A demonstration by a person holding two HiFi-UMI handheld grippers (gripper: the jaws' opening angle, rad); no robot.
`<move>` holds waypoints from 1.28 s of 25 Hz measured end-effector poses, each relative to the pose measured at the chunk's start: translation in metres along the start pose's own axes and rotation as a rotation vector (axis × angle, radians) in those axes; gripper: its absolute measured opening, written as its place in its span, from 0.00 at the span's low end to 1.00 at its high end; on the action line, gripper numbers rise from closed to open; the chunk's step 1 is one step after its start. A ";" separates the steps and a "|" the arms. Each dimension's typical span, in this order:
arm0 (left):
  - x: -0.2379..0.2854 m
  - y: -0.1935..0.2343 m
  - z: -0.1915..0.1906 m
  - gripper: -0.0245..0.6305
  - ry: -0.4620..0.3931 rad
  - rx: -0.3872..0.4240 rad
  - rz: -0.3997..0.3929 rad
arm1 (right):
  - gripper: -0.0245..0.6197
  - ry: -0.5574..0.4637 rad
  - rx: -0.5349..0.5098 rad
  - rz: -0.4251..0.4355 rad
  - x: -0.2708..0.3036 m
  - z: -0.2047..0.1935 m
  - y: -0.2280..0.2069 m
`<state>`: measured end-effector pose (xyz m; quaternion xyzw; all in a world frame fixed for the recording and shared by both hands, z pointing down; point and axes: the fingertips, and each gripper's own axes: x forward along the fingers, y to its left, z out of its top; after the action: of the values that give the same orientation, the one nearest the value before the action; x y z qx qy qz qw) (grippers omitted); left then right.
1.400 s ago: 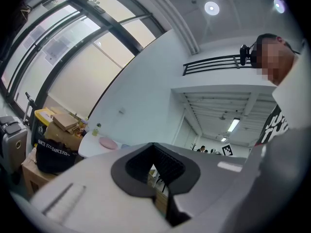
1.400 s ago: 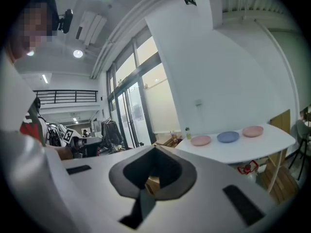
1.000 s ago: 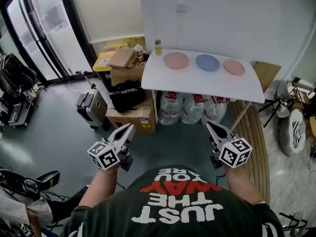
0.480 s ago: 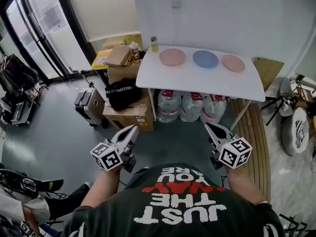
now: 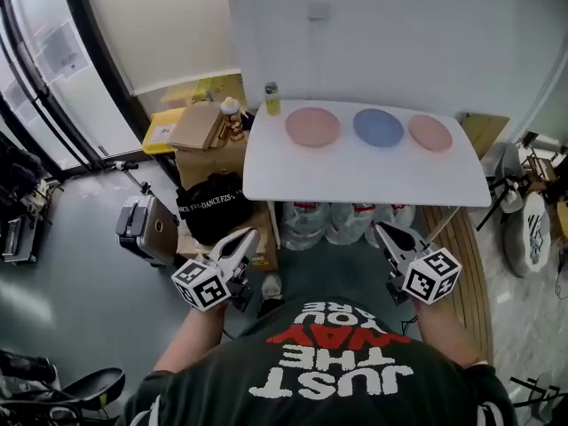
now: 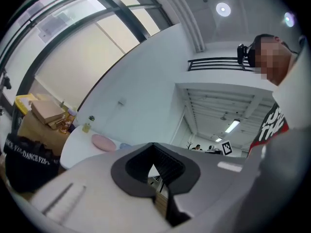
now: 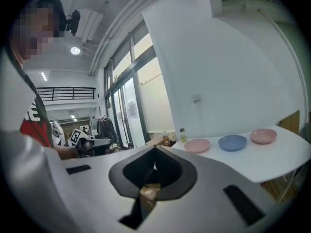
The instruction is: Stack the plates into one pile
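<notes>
Three plates lie in a row on the white table (image 5: 355, 171): a pink plate (image 5: 312, 126) on the left, a blue plate (image 5: 379, 127) in the middle, a smaller pink plate (image 5: 430, 132) on the right. My left gripper (image 5: 247, 236) and right gripper (image 5: 382, 232) hang in front of the table's near edge, well short of the plates, both shut with nothing in them. The right gripper view shows all three plates: pink (image 7: 197, 145), blue (image 7: 232, 142), pink (image 7: 263, 136). The left gripper view shows the left pink plate (image 6: 103, 142).
A yellow-green bottle (image 5: 272, 98) stands at the table's back left corner. Cardboard boxes (image 5: 202, 130), a black bag (image 5: 213, 216) and a suitcase (image 5: 142, 229) crowd the floor left of the table. Water jugs (image 5: 342, 222) sit under it. Glass doors run along the left.
The view has come closer to the table, which now looks larger and nearer. Both grippers stay shut and held low in front of the body.
</notes>
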<state>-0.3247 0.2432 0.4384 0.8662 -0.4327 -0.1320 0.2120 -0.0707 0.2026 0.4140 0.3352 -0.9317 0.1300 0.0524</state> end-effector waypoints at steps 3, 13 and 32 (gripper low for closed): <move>0.040 0.076 0.036 0.04 0.058 0.016 -0.042 | 0.03 -0.036 0.037 -0.075 0.077 0.025 -0.026; 0.136 0.236 0.130 0.04 0.118 0.071 -0.103 | 0.03 -0.015 0.020 -0.179 0.245 0.086 -0.101; 0.303 0.311 0.048 0.04 0.249 -0.016 0.269 | 0.03 0.125 0.016 0.069 0.304 0.071 -0.275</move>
<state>-0.3816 -0.1797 0.5325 0.8085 -0.5139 0.0025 0.2868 -0.1304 -0.2068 0.4589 0.2944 -0.9365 0.1597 0.1035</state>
